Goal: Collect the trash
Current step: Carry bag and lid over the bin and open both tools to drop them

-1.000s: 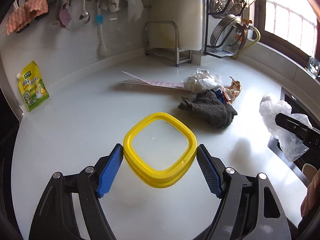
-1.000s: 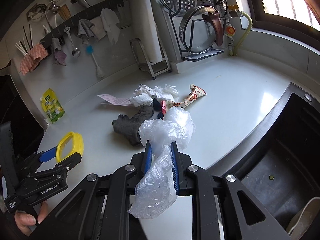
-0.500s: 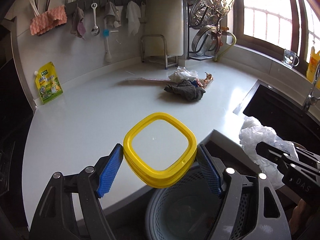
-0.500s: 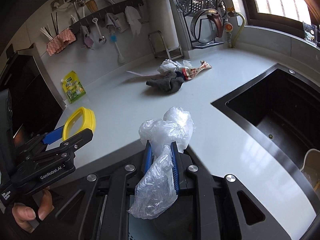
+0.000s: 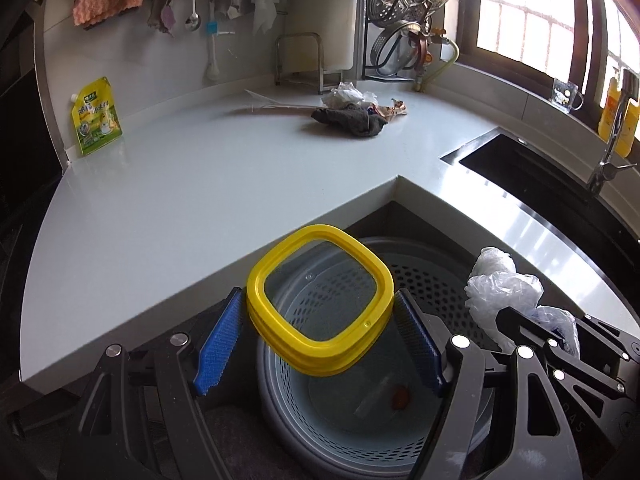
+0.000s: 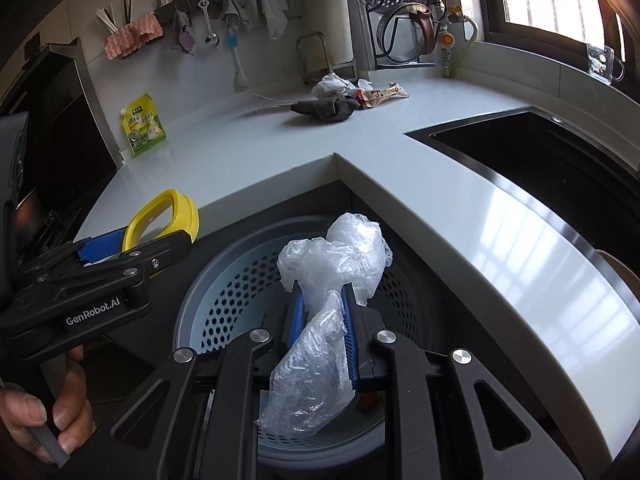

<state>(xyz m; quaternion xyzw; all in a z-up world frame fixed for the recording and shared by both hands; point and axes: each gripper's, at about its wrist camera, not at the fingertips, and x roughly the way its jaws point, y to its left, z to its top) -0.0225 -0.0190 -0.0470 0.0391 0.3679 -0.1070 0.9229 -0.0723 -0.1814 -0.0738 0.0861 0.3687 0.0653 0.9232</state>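
My left gripper is shut on a yellow-rimmed lid with a clear middle, its blue pads pressing both sides. It hangs over a grey perforated trash basket below the counter edge. My right gripper is shut on a crumpled clear plastic bag, also above the trash basket. The bag shows at the right of the left wrist view. The lid shows at the left of the right wrist view. A small brown scrap lies on the basket's bottom.
On the white counter at the back lies a pile: a grey cloth, crumpled white paper and a printed wrapper. A yellow-green pouch leans on the wall. A black sink with a faucet is at the right.
Both grippers have pulled back from over the counter, past its inner corner, to above the trash basket, which has come into view beneath them. Both grips are unchanged.
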